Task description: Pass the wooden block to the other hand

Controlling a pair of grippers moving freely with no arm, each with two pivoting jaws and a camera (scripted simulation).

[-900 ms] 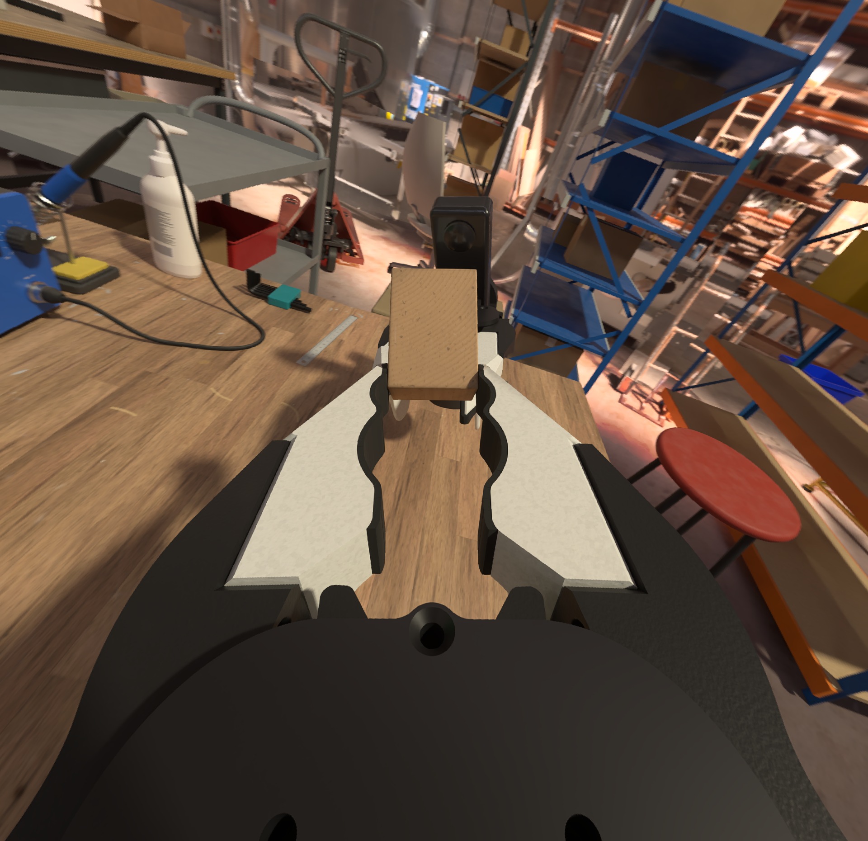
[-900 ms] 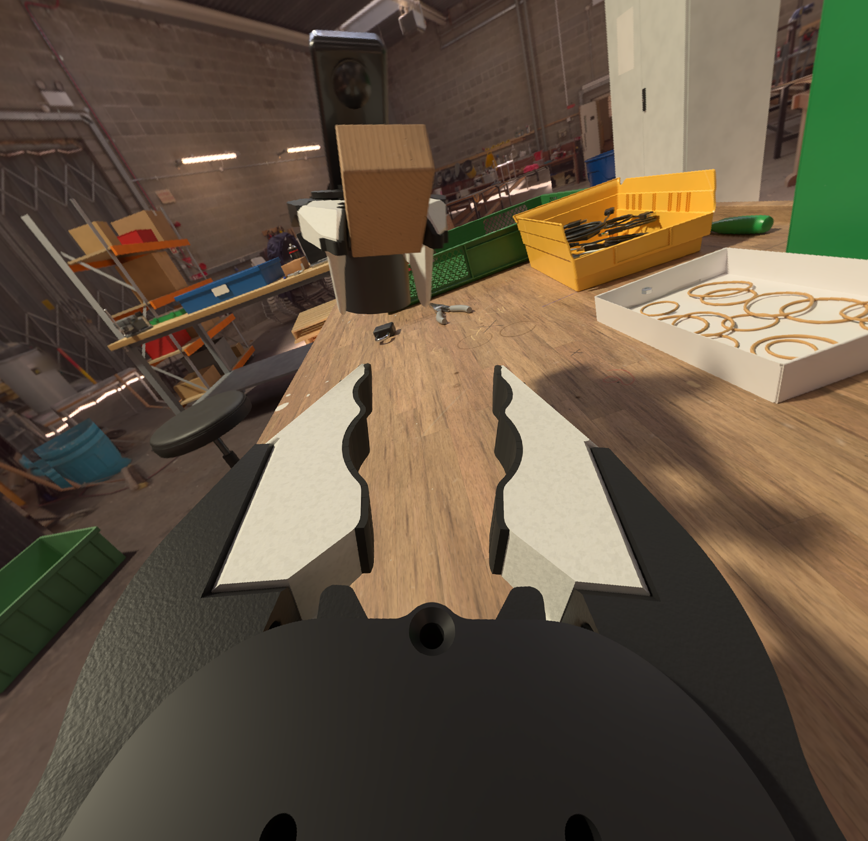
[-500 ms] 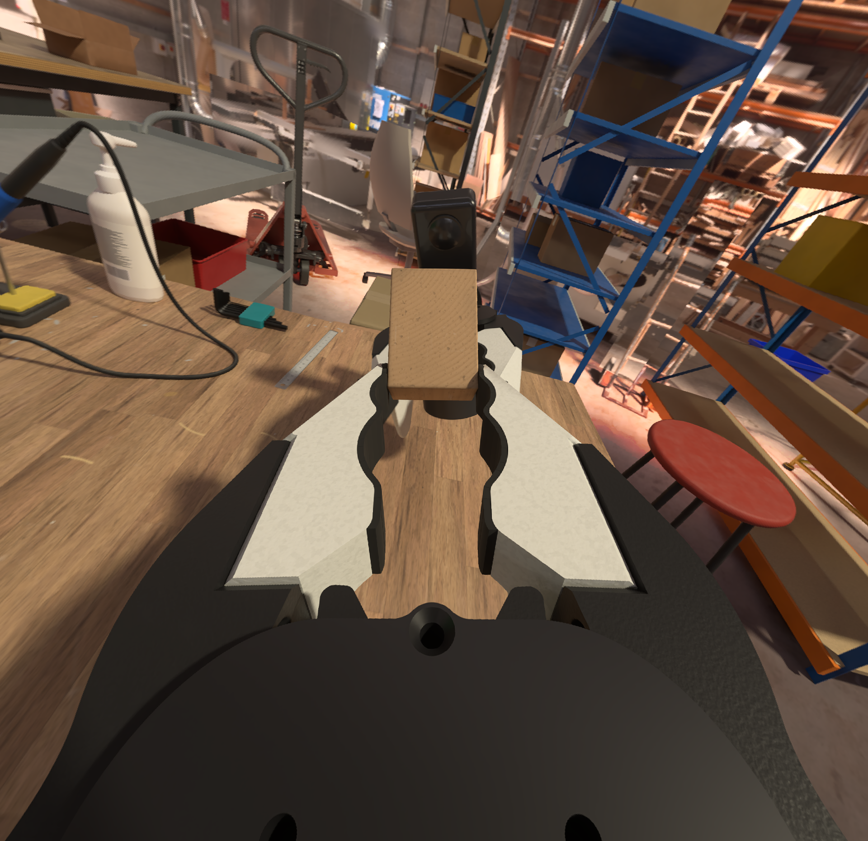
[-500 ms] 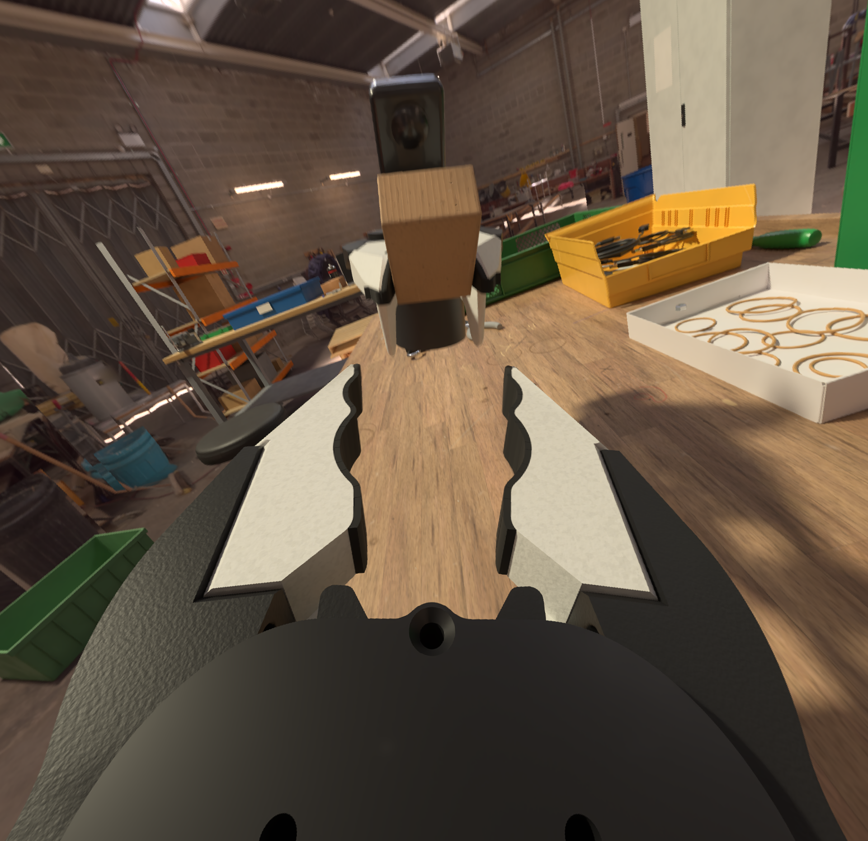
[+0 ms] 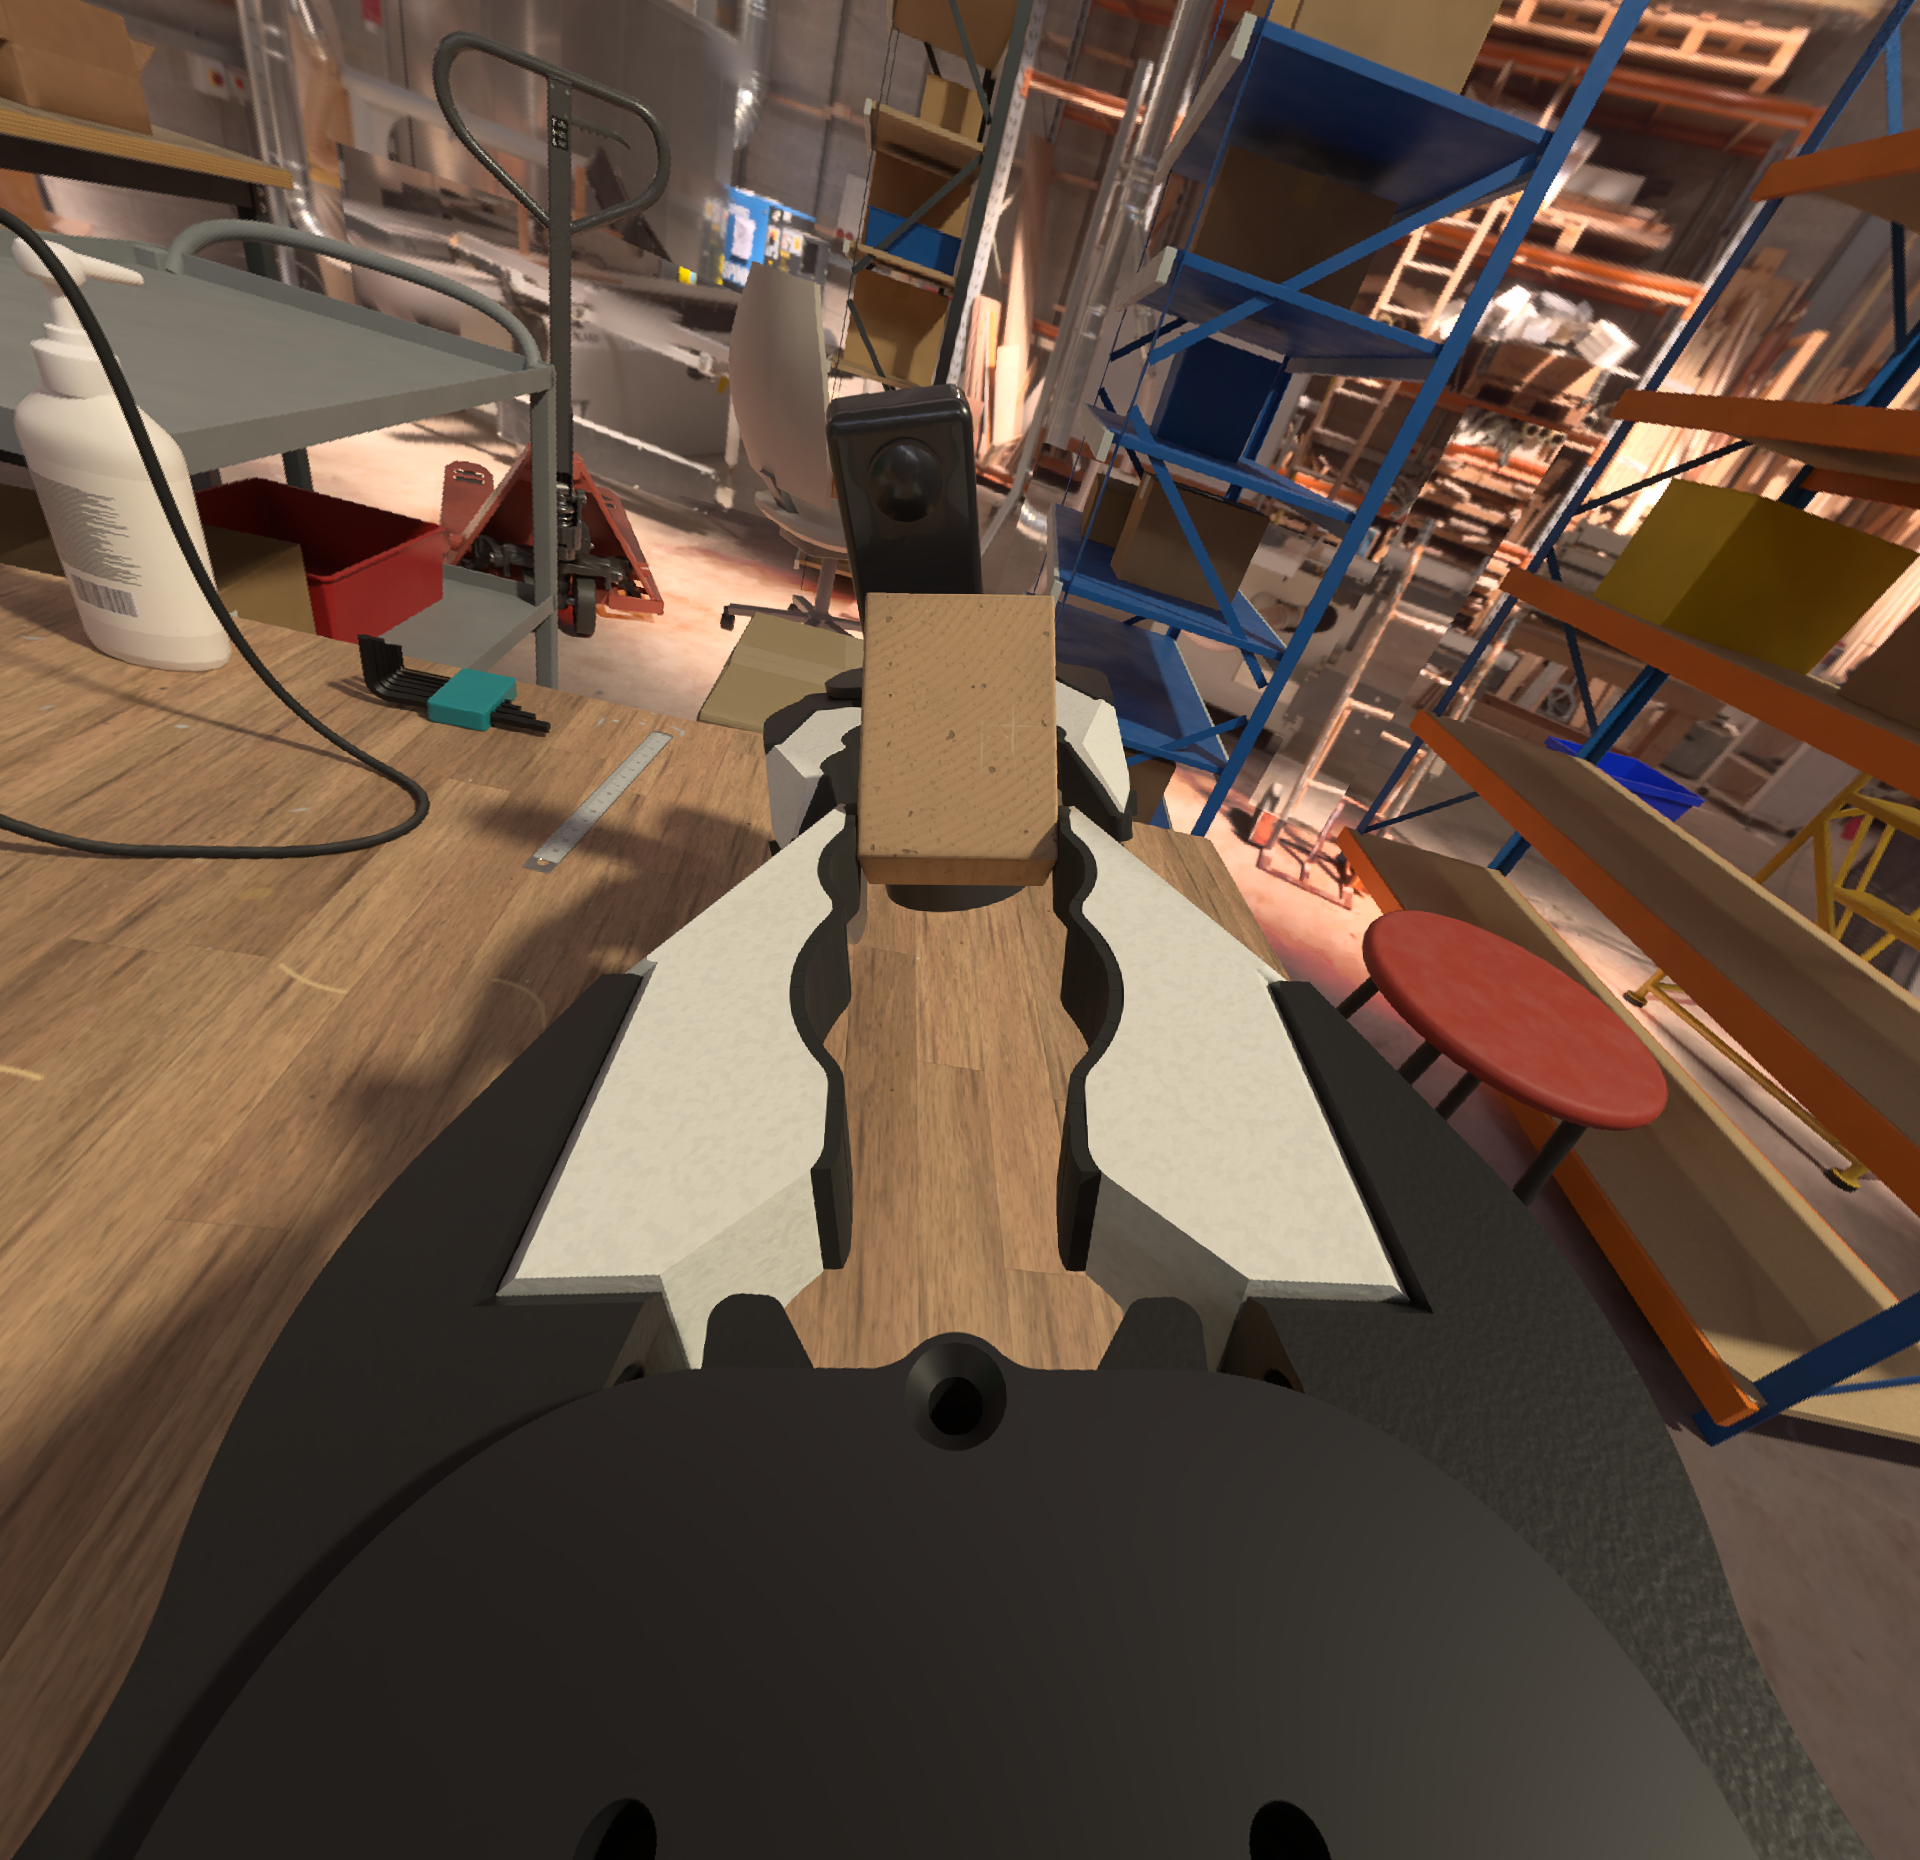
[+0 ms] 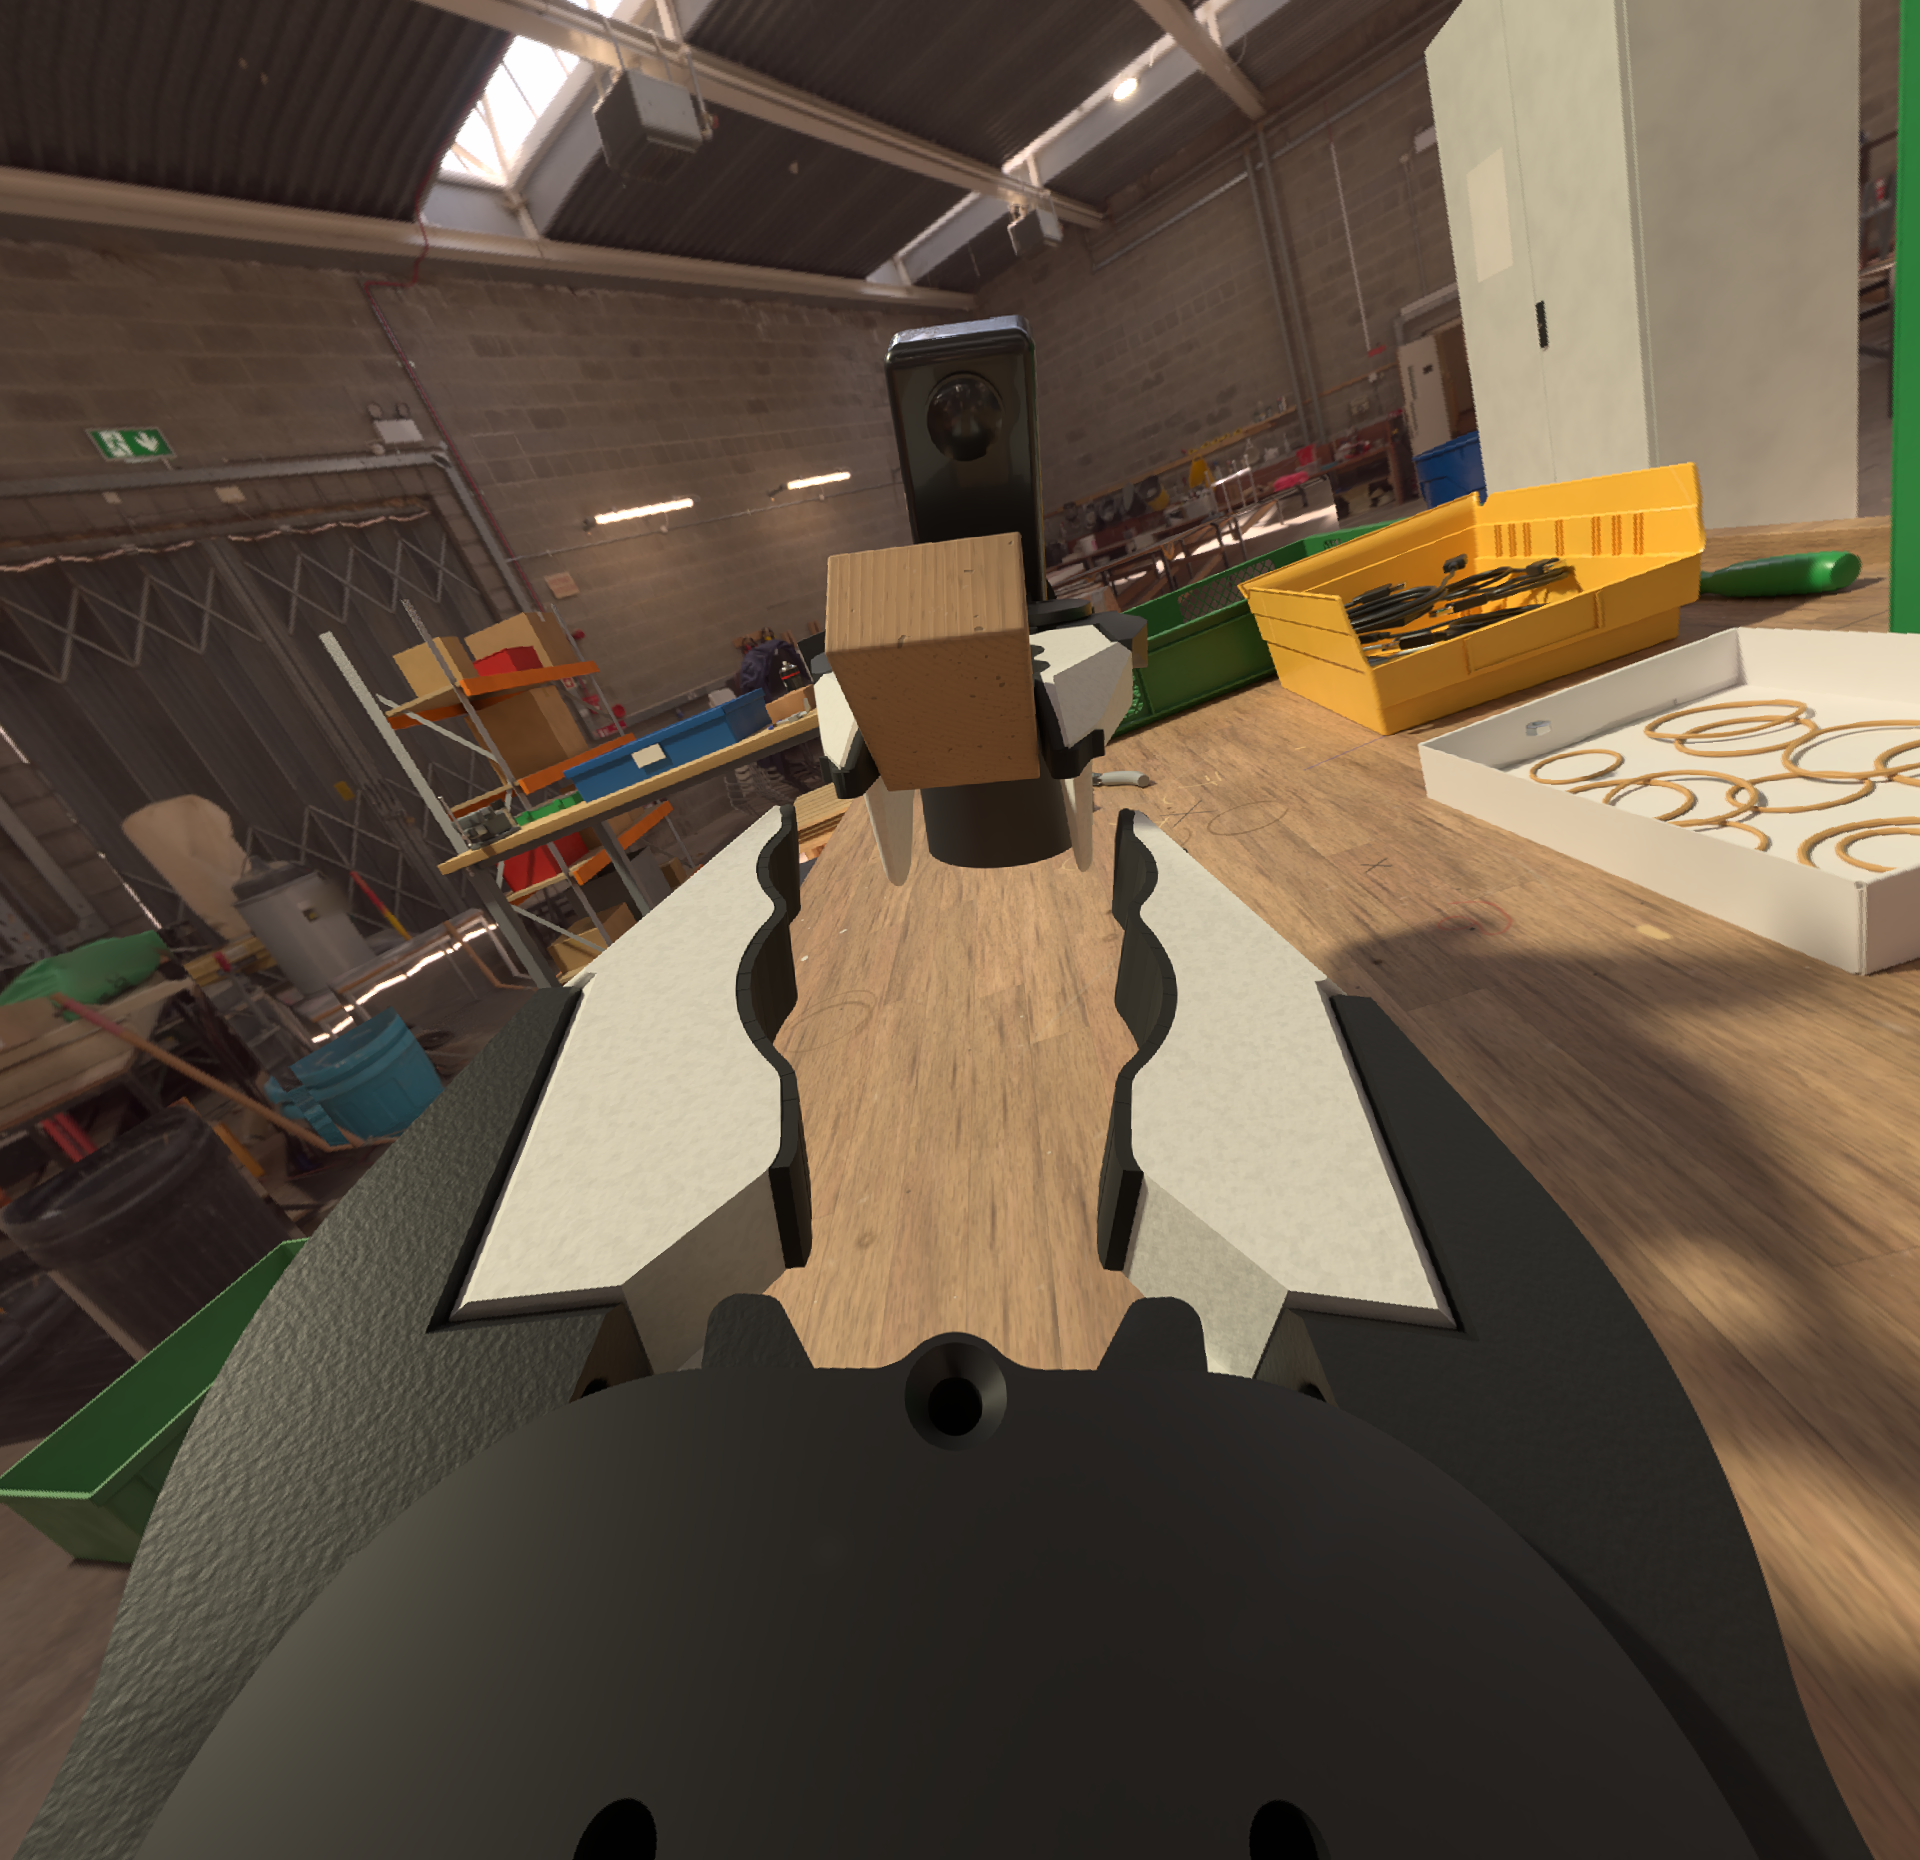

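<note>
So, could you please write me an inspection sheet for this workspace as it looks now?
Surface: wooden plank workbench, lightly scuffed.
Job's things: tan rectangular wooden block, held in the air above the bench.
Clutter: white pump bottle, teal-handled hex key set, steel ruler; yellow plastic bin of dark parts, white tray of tan rings.
Grippers: left gripper shut on the block's near end; right gripper open, facing the block, not touching.
Cables: black cable looping across the bench.
Surroundings: blue shelving rack, red round stool, pallet jack.
</note>
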